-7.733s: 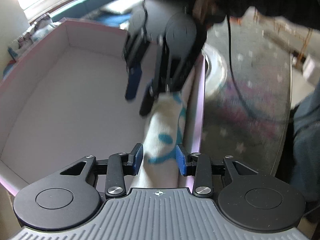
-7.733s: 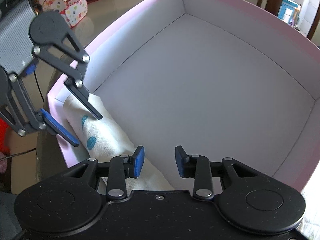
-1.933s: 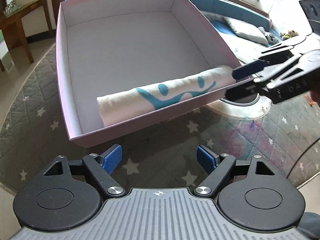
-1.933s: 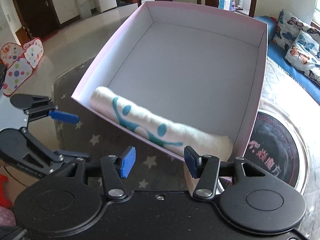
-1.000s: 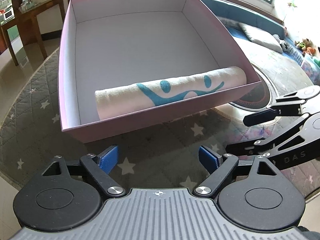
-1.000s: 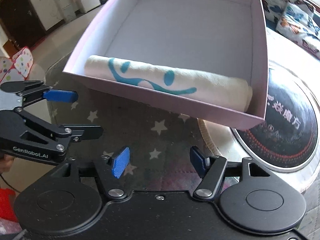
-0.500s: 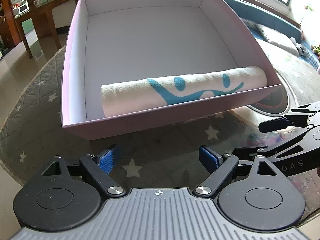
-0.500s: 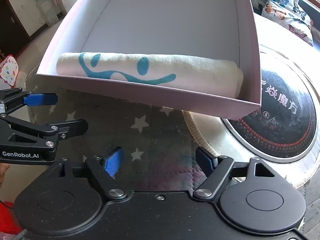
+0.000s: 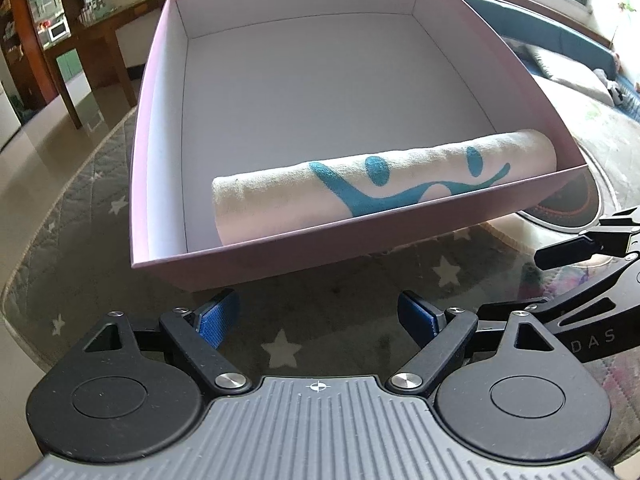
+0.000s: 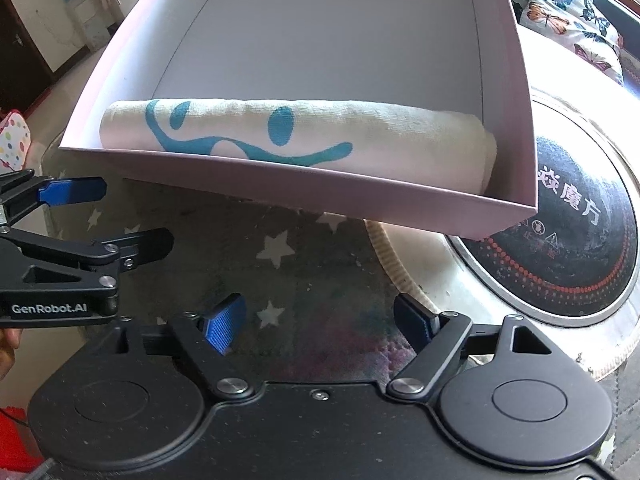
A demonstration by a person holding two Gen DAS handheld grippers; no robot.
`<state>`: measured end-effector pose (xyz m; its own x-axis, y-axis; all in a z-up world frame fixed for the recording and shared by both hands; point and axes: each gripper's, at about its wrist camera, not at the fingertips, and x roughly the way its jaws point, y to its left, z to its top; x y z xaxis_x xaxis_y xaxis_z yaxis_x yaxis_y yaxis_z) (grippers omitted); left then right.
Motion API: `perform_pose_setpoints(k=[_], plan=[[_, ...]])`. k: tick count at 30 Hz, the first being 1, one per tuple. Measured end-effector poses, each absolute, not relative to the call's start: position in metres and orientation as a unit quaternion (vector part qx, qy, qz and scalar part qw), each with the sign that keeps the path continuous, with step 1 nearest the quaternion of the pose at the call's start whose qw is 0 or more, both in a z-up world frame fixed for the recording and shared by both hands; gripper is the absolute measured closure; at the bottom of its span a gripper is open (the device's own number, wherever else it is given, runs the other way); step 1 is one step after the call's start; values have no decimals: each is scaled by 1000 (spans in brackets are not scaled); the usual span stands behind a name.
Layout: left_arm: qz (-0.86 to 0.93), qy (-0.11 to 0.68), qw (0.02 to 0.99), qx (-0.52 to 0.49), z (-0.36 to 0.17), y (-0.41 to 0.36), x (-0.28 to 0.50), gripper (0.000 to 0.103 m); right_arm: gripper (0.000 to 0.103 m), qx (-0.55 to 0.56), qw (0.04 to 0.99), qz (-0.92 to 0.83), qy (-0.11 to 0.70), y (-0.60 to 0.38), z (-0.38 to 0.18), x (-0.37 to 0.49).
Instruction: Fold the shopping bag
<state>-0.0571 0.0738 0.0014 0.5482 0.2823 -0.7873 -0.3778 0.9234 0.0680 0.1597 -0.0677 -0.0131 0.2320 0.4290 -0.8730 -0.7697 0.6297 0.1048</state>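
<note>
Left wrist view: left claw (image 9: 318, 318) sits low in the near foreground, its blue-padded fingers (image 9: 216, 320) spread wide apart with nothing between them. Beyond it a shallow pink box (image 9: 160, 136) rests on a glass tabletop (image 9: 312, 312), through which a grey star-patterned rug (image 9: 80, 216) shows. The shopping bag (image 9: 384, 186), cream cloth with a teal swirl print, lies rolled into a tube inside the box, along its near wall. The bag's right end touches the right wall; its left end stops short of the left wall. The right claw (image 9: 568, 264) enters from the right edge, fingers apart, clear of the box. Compared with half a second ago the box looks slightly closer and the right claw sits a little lower; about eight seconds ago both claws were at the bag inside the box.

Right wrist view: right claw (image 10: 318, 320) is in the near foreground, fingers wide apart and empty. The rolled shopping bag (image 10: 320, 136) lies along the near wall of the pink box (image 10: 516, 80). The left claw (image 10: 116, 216) reaches in from the left, fingers apart, just outside the box's near left corner. A round black cooktop (image 10: 580, 248) sits to the right, partly under the box. Half a second ago the layout was nearly the same, the box a touch farther.
</note>
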Motion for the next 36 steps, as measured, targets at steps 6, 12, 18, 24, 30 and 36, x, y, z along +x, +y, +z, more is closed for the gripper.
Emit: perform_pose_setpoints(k=[6,12,18,24,30,36], plan=[[184,437,878,-71,-1,78,-56,16,19,-181,766,390,478,-67,-13,160],[184,441,876,-70,-1,78,-53,16,19,-184,765,388,479,-67,-15,159],[183,441,874,-86,0,82,-53,16,17,-184,766,386,480,-63,-16,158],[186,440,873,-95,0,83,-52,16,16,-186,767,385,478,-58,-21,157],[192,440,871,-102,-1,84,-52,16,16,-183,768,385,477,-54,-25,155],[193,440,872,-96,-1,80,-51,16,16,-179,771,385,474,-52,-27,154]])
